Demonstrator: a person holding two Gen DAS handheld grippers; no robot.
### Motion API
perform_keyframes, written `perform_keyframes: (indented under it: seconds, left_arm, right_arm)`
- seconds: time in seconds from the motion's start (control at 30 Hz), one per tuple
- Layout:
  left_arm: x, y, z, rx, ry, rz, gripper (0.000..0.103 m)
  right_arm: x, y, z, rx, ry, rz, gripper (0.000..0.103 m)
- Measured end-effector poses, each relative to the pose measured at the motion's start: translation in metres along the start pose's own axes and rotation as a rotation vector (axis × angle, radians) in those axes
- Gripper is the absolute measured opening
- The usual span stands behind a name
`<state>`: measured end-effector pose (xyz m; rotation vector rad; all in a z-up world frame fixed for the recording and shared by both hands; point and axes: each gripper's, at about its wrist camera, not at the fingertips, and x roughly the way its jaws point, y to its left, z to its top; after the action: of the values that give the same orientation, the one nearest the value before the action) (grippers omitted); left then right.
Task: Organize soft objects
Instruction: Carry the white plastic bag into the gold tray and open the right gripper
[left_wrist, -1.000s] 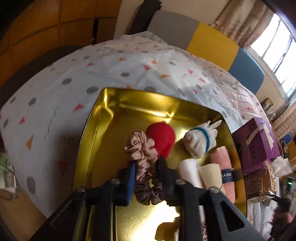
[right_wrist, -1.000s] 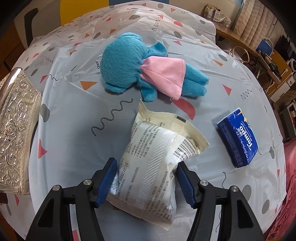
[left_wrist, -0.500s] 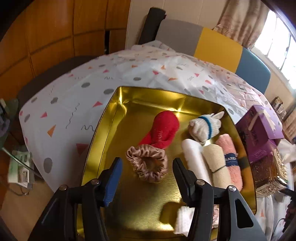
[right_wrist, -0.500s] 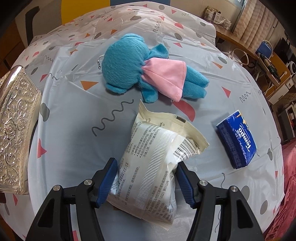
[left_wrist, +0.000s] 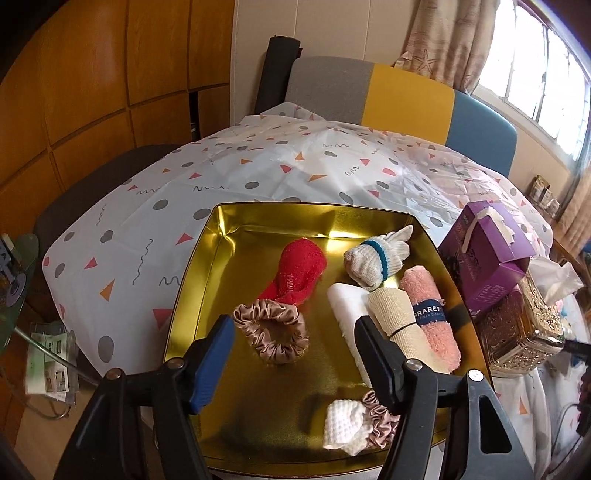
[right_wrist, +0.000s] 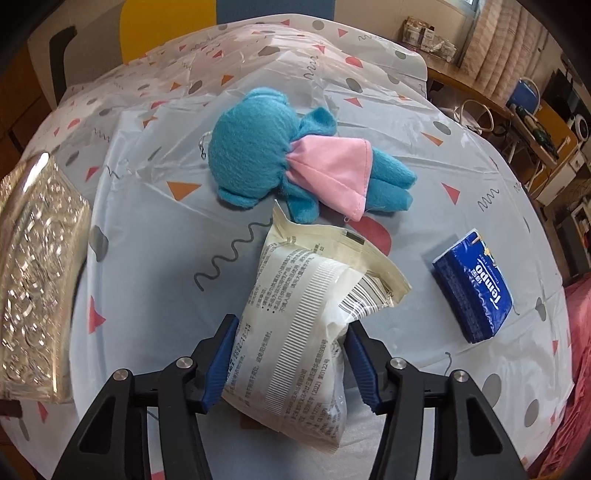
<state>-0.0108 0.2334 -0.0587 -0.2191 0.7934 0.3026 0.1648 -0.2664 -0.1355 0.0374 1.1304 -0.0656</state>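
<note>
In the left wrist view a gold tin tray holds a tan satin scrunchie, a red sock, a white glove with a blue band, rolled white, beige and pink cloths, and a white waffle cloth. My left gripper is open and empty above the scrunchie. In the right wrist view my right gripper is shut on a cream plastic packet held above the table. A blue plush toy with a pink cape lies beyond it.
A purple tissue box and an ornate gold box stand right of the tray. The ornate box also shows at the left in the right wrist view. A blue tissue pack lies on the patterned tablecloth. Chairs stand behind the table.
My left gripper has let go of the scrunchie, which now lies in the tray, and has opened and drawn back upward. My right gripper has lifted the packet slightly.
</note>
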Motion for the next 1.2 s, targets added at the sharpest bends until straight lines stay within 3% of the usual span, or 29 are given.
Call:
perform_keyframes:
  seconds: [0.17, 0.4, 0.6, 0.77, 0.9, 1.03, 1.2]
  left_arm:
    - [0.001, -0.001, -0.004, 0.006, 0.013, -0.006, 0.07]
    - [0.004, 0.002, -0.007, -0.006, 0.03, -0.008, 0.072]
    - [0.004, 0.007, -0.008, -0.019, 0.025, 0.004, 0.072]
    - [-0.001, 0.016, -0.005, -0.03, 0.001, 0.03, 0.072]
    - [-0.005, 0.029, -0.003, -0.054, -0.015, 0.057, 0.073]
    - [-0.008, 0.047, -0.002, -0.099, -0.029, 0.083, 0.074]
    - [-0.01, 0.072, -0.001, -0.152, -0.04, 0.125, 0.074]
  right_arm:
    - [-0.012, -0.004, 0.013, 0.076, -0.036, 0.048, 0.056]
    - [-0.055, 0.018, 0.055, 0.071, -0.137, 0.108, 0.056]
    - [-0.129, 0.086, 0.092, -0.08, -0.294, 0.225, 0.056]
    - [-0.185, 0.18, 0.086, -0.31, -0.379, 0.378, 0.056]
    - [-0.199, 0.257, 0.055, -0.491, -0.371, 0.463, 0.056]
    - [-0.182, 0.325, 0.014, -0.628, -0.276, 0.549, 0.056]
    - [-0.137, 0.382, -0.03, -0.707, -0.118, 0.604, 0.056]
